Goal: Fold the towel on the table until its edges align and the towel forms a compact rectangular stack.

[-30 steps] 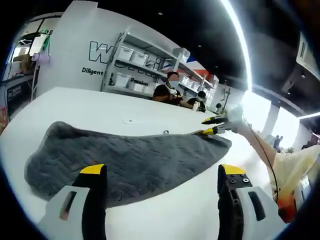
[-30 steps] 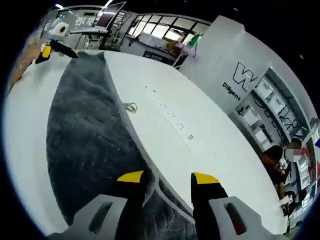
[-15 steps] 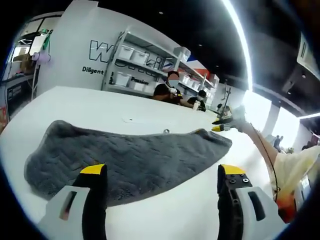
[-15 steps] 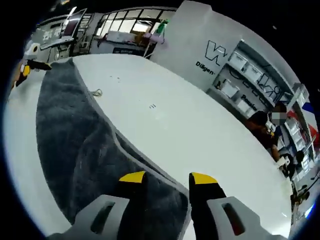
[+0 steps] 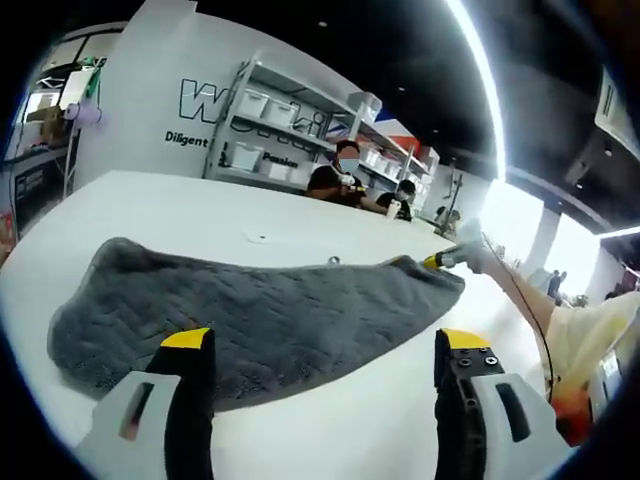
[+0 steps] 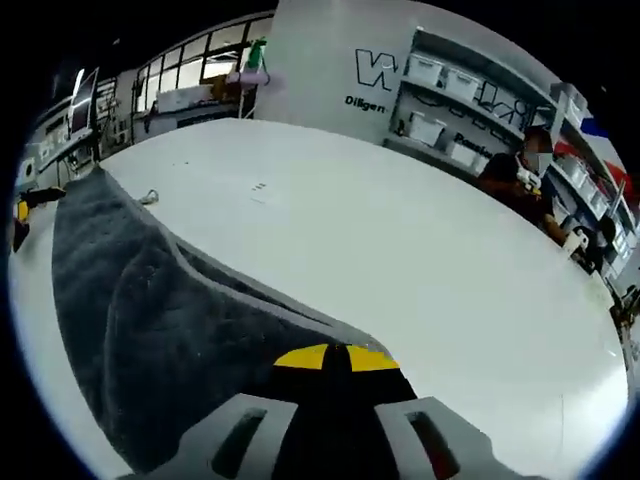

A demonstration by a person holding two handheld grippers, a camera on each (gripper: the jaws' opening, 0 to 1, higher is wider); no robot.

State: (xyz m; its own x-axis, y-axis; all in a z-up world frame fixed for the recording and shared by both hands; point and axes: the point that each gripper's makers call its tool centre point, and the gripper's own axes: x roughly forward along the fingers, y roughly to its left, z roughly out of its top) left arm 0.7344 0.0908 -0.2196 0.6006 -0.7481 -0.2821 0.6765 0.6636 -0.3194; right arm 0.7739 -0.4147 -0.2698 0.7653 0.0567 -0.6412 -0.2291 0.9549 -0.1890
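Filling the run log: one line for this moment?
towel: flat on table | right gripper: shut on towel corner | left gripper: open above towel

A dark grey, quilted terry towel lies spread on the white tabletop — a long, roughly oblong sheet with a stitched wavy pattern and a soft, napped surface. In the left gripper view it runs across the tabletop from a rounded end at the left to a narrower corner at the right, where the right tongs pinch it. In the right gripper view the towel stretches away toward the far left, its near corner raised off the tabletop and clamped between the closed right tongs — a folded ridge runs along its edge beside them.
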